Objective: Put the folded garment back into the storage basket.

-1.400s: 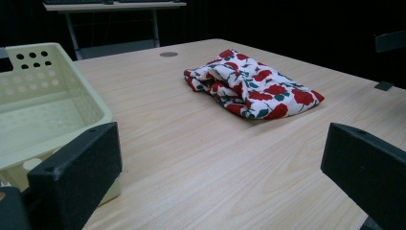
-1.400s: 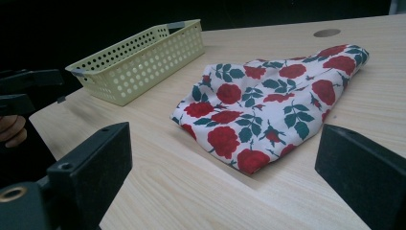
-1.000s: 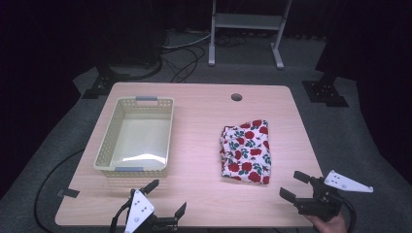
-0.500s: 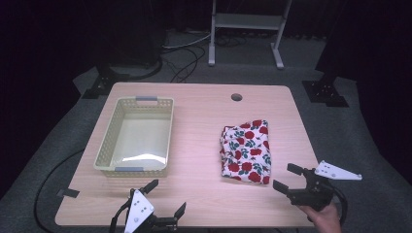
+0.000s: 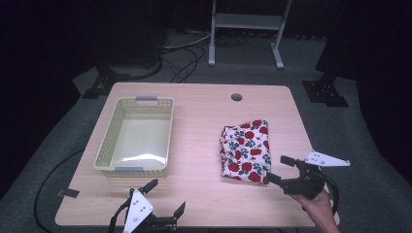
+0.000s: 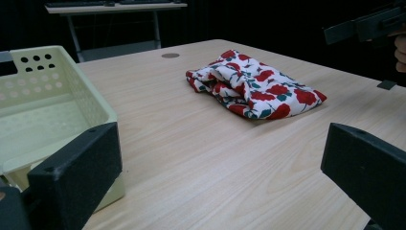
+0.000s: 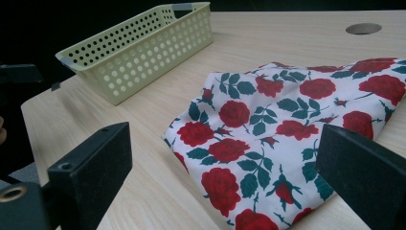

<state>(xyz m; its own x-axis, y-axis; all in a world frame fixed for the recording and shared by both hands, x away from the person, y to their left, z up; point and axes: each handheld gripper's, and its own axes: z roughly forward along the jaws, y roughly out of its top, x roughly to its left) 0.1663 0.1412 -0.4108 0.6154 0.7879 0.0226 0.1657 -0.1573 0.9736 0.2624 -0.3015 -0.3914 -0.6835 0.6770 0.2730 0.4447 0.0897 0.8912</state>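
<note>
Rose-print cloth [image 5: 245,151] lay folded and rumpled on right half of table [image 5: 204,121]; white ground, red roses, green leaves. Right claw [image 5: 280,169] was at cloth's near right corner, jaws spread wide, empty, tips just beside fabric edge; contact could not be told. Left claw [image 5: 165,198] sat at near left table edge, jaws wide, holding nothing, just near of pale yellow perforated basket [image 5: 137,136].

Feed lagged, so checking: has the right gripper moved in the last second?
Yes. The right gripper has moved left and forward to the near corner of the cloth, jaws open.
</note>
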